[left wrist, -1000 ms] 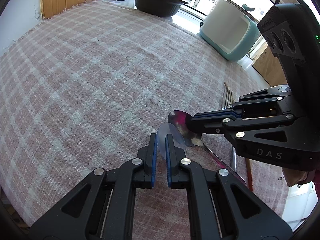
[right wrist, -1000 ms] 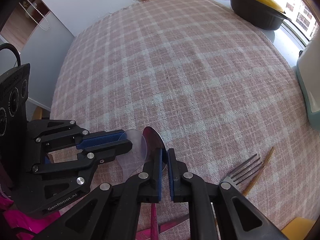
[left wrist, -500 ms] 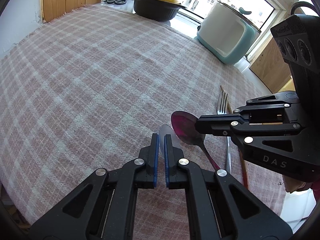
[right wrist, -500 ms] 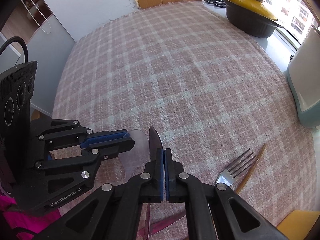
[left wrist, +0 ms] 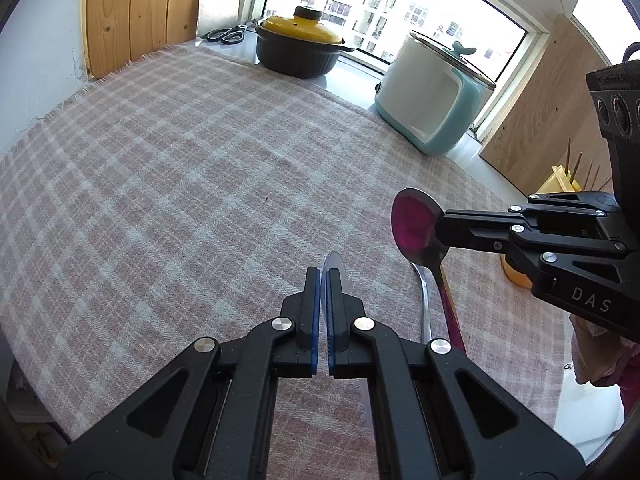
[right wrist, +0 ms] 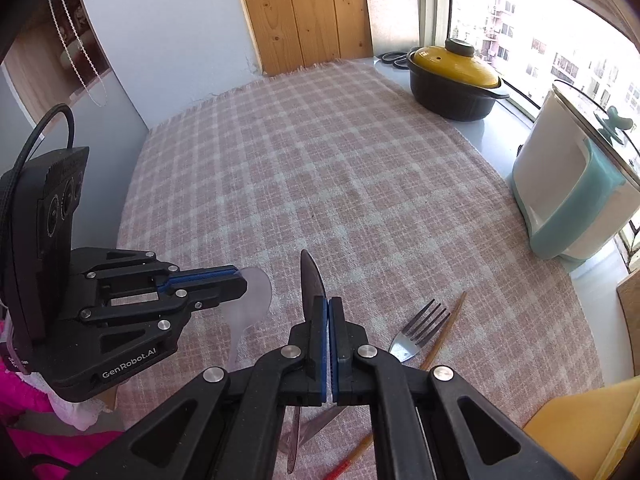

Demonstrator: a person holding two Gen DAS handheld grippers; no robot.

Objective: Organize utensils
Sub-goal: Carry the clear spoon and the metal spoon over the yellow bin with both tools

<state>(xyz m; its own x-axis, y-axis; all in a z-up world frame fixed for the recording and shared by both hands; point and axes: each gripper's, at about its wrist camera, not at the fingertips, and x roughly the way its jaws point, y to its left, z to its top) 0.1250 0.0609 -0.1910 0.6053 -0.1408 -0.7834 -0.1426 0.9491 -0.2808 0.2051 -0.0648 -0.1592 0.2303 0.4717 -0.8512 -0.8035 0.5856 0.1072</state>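
We hold two spoons above the worktop (left wrist: 160, 168). The metal spoon (left wrist: 414, 226), its bowl mirroring pink, is clamped by the bowl's base in the right tool (right wrist: 328, 320); its handle hangs down toward the cloth. In the right wrist view it shows edge-on as a dark blade above the pads. The clear plastic spoon (right wrist: 250, 300), pale and translucent, is pinched in the left tool (left wrist: 321, 292), bowl past the tips, handle slanting down. Both tools are closed fully on their spoons.

Still on the checked cloth, near the right tool: a fork (right wrist: 416, 330) and a wooden chopstick (right wrist: 444, 330) just beside it. A yellow holder (left wrist: 560, 182) with sticks stands at the right edge.

The cloth ahead is open. Far edge by the window: a yellow-lidded pot (left wrist: 298, 46), scissors (left wrist: 224, 34), a white-and-teal cooker (left wrist: 432, 96).
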